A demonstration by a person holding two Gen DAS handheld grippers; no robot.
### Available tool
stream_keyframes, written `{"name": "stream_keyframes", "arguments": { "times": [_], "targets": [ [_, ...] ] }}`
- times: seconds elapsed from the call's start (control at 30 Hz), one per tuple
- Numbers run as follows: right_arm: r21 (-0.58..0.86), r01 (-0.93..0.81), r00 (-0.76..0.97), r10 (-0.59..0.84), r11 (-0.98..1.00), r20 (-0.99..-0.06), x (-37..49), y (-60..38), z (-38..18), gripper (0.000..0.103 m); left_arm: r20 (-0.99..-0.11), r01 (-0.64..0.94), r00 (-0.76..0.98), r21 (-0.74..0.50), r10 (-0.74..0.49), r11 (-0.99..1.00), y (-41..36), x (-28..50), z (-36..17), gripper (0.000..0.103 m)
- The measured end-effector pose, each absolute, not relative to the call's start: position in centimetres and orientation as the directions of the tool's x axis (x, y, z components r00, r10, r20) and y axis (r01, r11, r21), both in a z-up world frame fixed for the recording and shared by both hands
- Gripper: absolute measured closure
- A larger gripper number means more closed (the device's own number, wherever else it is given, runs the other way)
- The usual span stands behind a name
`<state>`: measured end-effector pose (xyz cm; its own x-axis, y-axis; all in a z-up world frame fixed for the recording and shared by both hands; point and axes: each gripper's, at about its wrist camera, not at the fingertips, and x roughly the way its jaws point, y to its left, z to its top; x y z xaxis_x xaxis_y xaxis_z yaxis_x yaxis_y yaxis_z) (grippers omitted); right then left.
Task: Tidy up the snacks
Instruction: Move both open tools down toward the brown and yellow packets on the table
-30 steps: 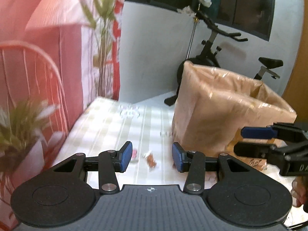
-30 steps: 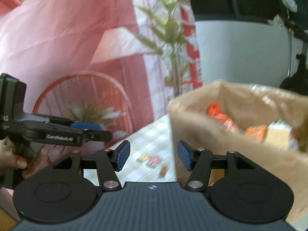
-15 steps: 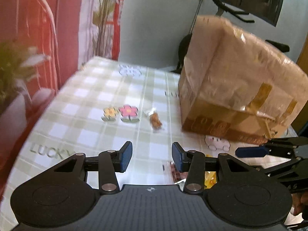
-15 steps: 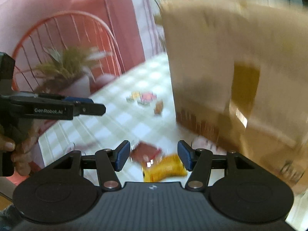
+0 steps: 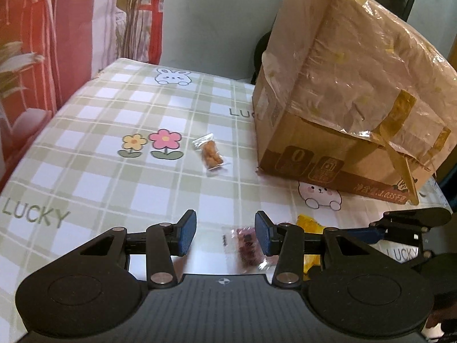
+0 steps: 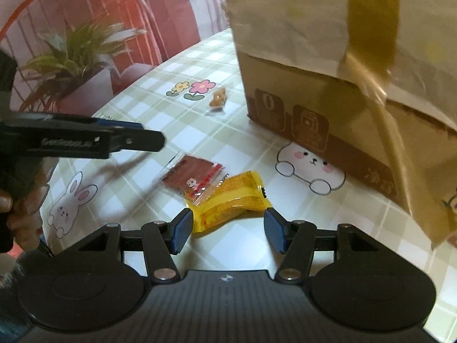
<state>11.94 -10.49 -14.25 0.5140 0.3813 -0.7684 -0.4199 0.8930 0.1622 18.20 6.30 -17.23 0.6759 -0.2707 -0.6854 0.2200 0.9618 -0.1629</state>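
A red snack packet [image 5: 247,247] lies flat on the checked tablecloth, just inside the right pad of my open left gripper [image 5: 225,235]; the pads do not press on it. A yellow packet [image 6: 231,200] lies partly under the red packet [image 6: 194,178], directly ahead of my open right gripper [image 6: 228,233], with its near corner by the left pad. A small clear packet of brown snack [image 5: 211,153] lies farther out, by the printed flowers. The taped cardboard box [image 5: 342,100] stands at the right. Each gripper shows in the other's view: right gripper [image 5: 380,225], left gripper [image 6: 151,135].
The tablecloth [image 5: 114,188] carries printed flowers, rabbits and "LUCKY" lettering. A potted plant [image 6: 77,57] and a red wire chair [image 6: 85,3] stand beyond the table's left edge. A hand [image 6: 17,214] holds the left gripper. The box wall [image 6: 328,85] rises close on the right.
Both grippers have come down toward the table and tipped downward. The box's open top has left view, and the red and yellow packets now lie close by the jaws.
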Motion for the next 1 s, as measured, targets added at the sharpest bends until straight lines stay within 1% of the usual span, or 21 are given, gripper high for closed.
{"name": "stream_keyframes", "arguments": {
  "times": [0.2, 0.33, 0.4, 0.67, 0.83, 0.9, 1.0],
  "targets": [
    [0.103, -0.447, 0.530, 0.355, 0.889, -0.770, 12.3, -9.7, -14.2, 0.044, -0.686, 0.230, 0.674, -0.157, -0.273, 0.961, 5.1, 19.7, -17.7, 0.056],
    [0.044, -0.472, 0.547, 0.332, 0.881, -0.768, 12.8, -8.9, -14.3, 0.045, -0.692, 0.222, 0.670, -0.158, -0.269, 0.962, 5.4, 19.9, -17.9, 0.056],
    [0.038, -0.468, 0.553, 0.326, 0.883, -0.767, 13.2, -9.0, -14.4, 0.045, -0.696, 0.219, 0.668, -0.154, -0.263, 0.963, 5.6, 19.8, -18.1, 0.056],
    [0.017, -0.424, 0.574, 0.284, 0.905, -0.768, 13.5, -10.3, -14.7, 0.045, -0.696, 0.206, 0.675, -0.142, -0.246, 0.968, 5.9, 19.9, -18.3, 0.056],
    [0.016, -0.325, 0.597, 0.218, 0.946, -0.772, 13.5, -12.8, -14.6, 0.044, -0.689, 0.194, 0.684, -0.146, -0.240, 0.970, 6.4, 20.4, -18.1, 0.056],
    [0.020, -0.326, 0.603, 0.225, 0.945, -0.765, 13.3, -13.0, -14.2, 0.043, -0.686, 0.196, 0.686, -0.148, -0.243, 0.969, 6.7, 20.5, -17.9, 0.056],
    [0.009, -0.387, 0.628, 0.270, 0.922, -0.730, 12.9, -12.0, -13.1, 0.043, -0.680, 0.203, 0.689, -0.149, -0.249, 0.968, 7.3, 20.6, -17.3, 0.056]
  ]
}}
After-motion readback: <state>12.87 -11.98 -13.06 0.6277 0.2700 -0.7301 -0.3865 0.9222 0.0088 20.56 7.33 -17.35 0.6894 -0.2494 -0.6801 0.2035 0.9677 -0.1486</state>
